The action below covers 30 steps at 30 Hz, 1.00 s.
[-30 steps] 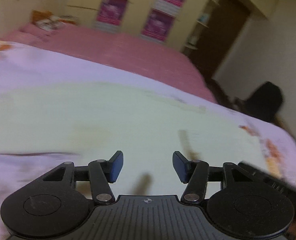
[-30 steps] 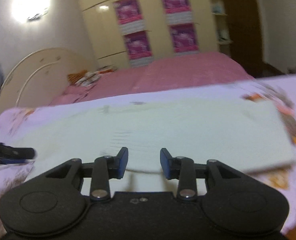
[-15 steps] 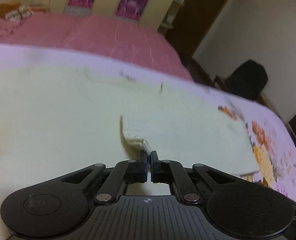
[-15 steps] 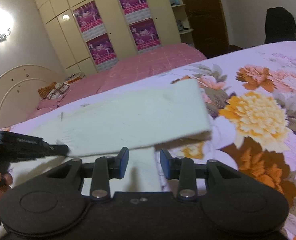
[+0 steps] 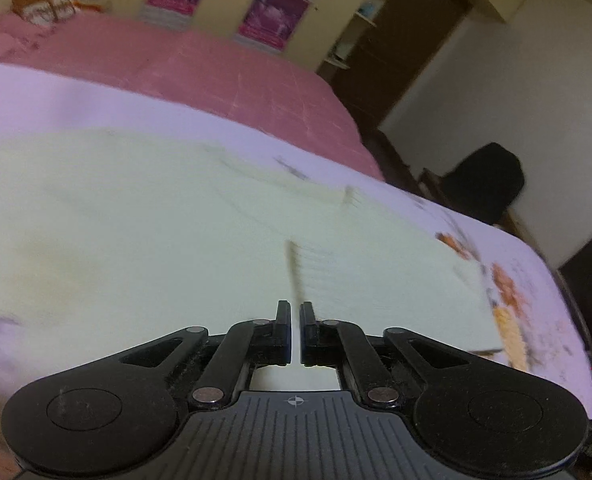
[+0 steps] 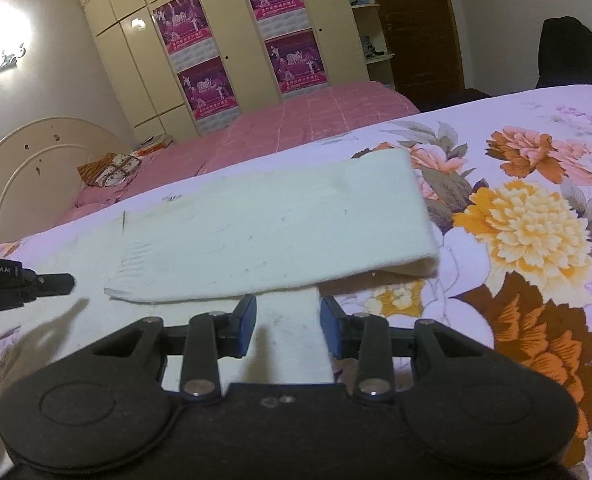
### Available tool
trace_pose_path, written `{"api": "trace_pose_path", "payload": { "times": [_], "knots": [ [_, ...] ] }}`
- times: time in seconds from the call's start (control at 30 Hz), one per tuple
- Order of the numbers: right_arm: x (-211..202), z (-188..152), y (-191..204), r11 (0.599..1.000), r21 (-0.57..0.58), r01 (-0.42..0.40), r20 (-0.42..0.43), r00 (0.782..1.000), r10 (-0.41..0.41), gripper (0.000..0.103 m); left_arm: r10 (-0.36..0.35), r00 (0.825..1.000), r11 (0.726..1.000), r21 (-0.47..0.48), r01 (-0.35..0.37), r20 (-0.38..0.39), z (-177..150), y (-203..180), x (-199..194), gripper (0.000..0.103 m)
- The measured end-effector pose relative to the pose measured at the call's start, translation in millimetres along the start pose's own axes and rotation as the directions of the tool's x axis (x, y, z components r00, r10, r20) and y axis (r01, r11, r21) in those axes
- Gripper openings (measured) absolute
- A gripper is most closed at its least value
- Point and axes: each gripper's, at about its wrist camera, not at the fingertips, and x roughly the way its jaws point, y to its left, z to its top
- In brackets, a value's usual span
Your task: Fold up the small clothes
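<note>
Bed with a floral lilac quilt [image 6: 535,128], carrying the cream knitted garment [image 6: 264,232], which lies flat with its right portion doubled over its own lower layer. Right gripper [image 6: 288,322]: jaws apart, straddling a cream strip of the lower layer without pressing it. Left gripper [image 5: 295,328]: jaws opening, a narrow gap between them, nothing visibly pinched; the view is blurred. Risk, as a judgement: the released upper layer may spring or slide askew, since soft knit shifts if a gripper drags it while leaving.
</note>
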Motion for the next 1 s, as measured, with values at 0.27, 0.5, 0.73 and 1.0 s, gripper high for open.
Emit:
{"api": "trace_pose_path", "payload": {
  "times": [0.27,0.5,0.73,1.0],
  "knots": [
    [-6,0,-9,1.0,0.014,0.028,0.013,1.0,-0.028,0.036,-0.032,0.998,0.999,-0.04,0.03,-0.048,-6,-20,32,0.021],
    [-9,-1,-24,0.998,0.04,0.057,0.013,0.998,-0.057,0.036,-0.01,0.999,0.999,-0.03,0.011,0.035,-16,-19,24,0.003],
    [-9,4,-32,0.996,0.053,0.067,0.028,0.997,-0.068,0.036,0.069,0.988,0.997,-0.035,-0.064,0.141,3,17,-20,0.003],
    [4,6,-22,0.998,0.043,0.041,0.023,0.999,-0.042,0.036,0.116,0.983,0.993,-0.049,-0.11,0.144,-1,48,-35,0.003]
  ]
}}
